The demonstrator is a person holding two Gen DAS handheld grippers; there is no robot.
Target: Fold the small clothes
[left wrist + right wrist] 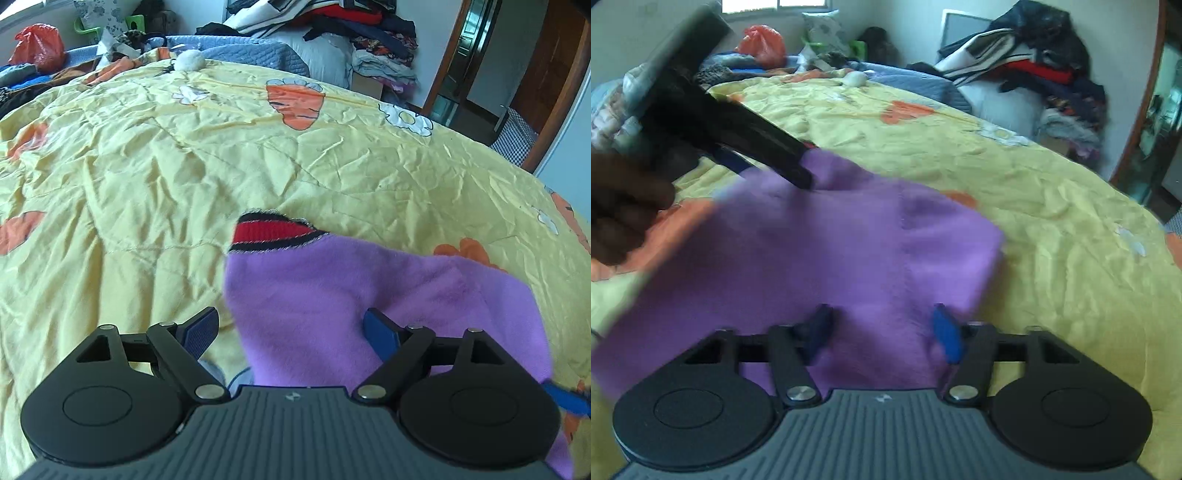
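A small purple garment [369,295] with a red and black striped band [273,230] lies on the yellow quilt [147,177]. In the left wrist view my left gripper [291,332] is open. Its left finger is over bare quilt and its right finger [380,334] rests over the purple cloth. In the right wrist view my right gripper [882,328] is open just above the same purple garment [820,240], its blue fingers [945,332] apart with the cloth lying flat between them. The left gripper [768,171] and the hand [620,206] holding it reach in from the upper left and touch the cloth's far edge.
The quilt carries orange carrot and white flower prints. A white fluffy ball [190,60] and a red plastic bag [37,46] lie at the far side. A pile of clothes [369,33] is stacked at the back right, beside a doorway [517,74] and a checked basket [515,136].
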